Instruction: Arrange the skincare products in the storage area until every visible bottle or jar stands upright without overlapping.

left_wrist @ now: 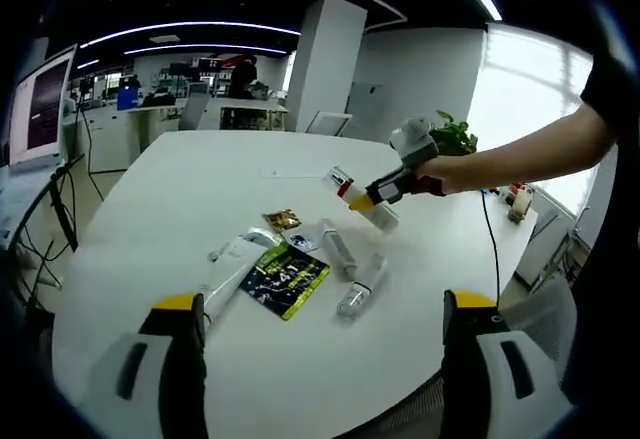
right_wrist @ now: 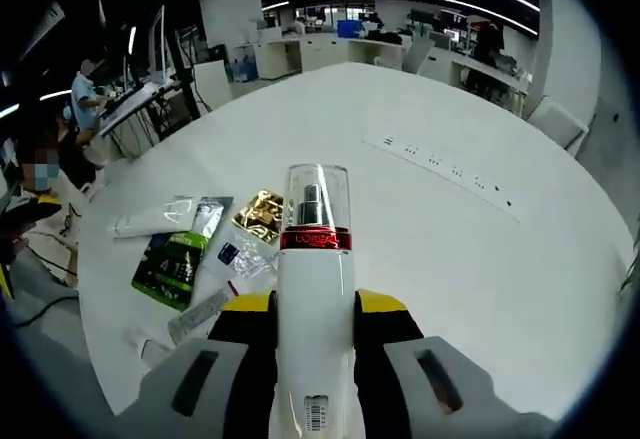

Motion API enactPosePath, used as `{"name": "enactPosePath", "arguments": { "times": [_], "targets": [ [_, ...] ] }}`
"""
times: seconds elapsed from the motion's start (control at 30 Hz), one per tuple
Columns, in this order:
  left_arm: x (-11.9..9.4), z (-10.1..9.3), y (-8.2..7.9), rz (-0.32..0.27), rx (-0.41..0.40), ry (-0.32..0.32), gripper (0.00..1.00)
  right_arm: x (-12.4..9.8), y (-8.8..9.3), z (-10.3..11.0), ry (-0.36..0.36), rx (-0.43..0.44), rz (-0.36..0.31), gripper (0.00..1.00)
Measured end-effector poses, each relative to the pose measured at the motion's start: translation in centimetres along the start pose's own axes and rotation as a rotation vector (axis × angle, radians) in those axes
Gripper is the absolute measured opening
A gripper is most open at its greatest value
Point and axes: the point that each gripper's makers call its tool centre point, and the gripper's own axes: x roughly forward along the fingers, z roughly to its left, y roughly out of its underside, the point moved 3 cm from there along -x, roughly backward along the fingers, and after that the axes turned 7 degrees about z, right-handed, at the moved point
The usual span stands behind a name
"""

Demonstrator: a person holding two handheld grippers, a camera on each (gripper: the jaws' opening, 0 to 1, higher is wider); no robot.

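Right gripper [right_wrist: 313, 344] clamps the white pump bottle with clear cap and red band [right_wrist: 314, 289], held tilted above the white round table [left_wrist: 200, 189]. Left gripper [left_wrist: 325, 324] open, hanging back.

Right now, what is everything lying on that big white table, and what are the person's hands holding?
Table: one, white, round.
Pump bottle: one, white with red band and clear cap, clamped in the right gripper.
Green-black sachet: one, table centre.
Gold sachet: one, beyond the green one.
White tube: one, lying left of the green sachet.
Clear bottle: one, lying flat.
Power strip: one, white, far side.
Left gripper: open, empty.
Right gripper: shut on the bottle.
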Motion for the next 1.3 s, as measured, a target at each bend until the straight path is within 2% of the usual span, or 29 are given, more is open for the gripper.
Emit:
{"name": "enactPosePath", "arguments": {
  "times": [0.17, 0.33, 0.37, 0.53, 0.73, 0.87, 0.93, 1.1, 1.3],
  "targets": [
    [-0.1, -0.5, -0.6, -0.013, 0.025, 0.012, 0.91, -2.0, -0.1, 0.7, -0.005, 0.012, -0.048, 0.28],
    [-0.5, -1.4, -1.6, -0.040, 0.012, 0.035, 0.92, -3.4, -0.3, 1.2, -0.016, 0.016, -0.085, 0.28],
    [-0.6, -1.5, -1.8, -0.046, 0.013, 0.037, 0.92, -4.3, 0.0, 2.1, -0.023, 0.019, -0.097, 0.28],
    [-1.2, -2.6, -3.2, -0.070, 0.015, 0.056, 0.92, -5.6, -0.2, 3.1, -0.048, 0.035, -0.143, 0.28],
    [-2.1, -3.3, -4.8, -0.105, -0.010, 0.092, 0.91, -8.2, -0.7, 5.2, -0.090, 0.053, -0.225, 0.28],
    [-2.4, -4.1, -5.6, -0.099, 0.051, 0.097, 0.91, -9.6, -0.9, 6.3, -0.120, 0.071, -0.270, 0.28],
    [-2.6, -4.8, -6.1, -0.103, 0.065, 0.117, 0.91, -10.4, -0.9, 7.1, -0.140, 0.081, -0.299, 0.28],
    [-3.0, -6.0, -7.2, -0.127, 0.039, 0.183, 0.90, -12.2, -1.1, 9.2, -0.198, 0.107, -0.365, 0.28],
    [-3.4, -7.4, -8.7, -0.148, 0.011, 0.274, 0.88, -14.6, -1.0, 12.1, -0.299, 0.131, -0.460, 0.28]
  ]
}}
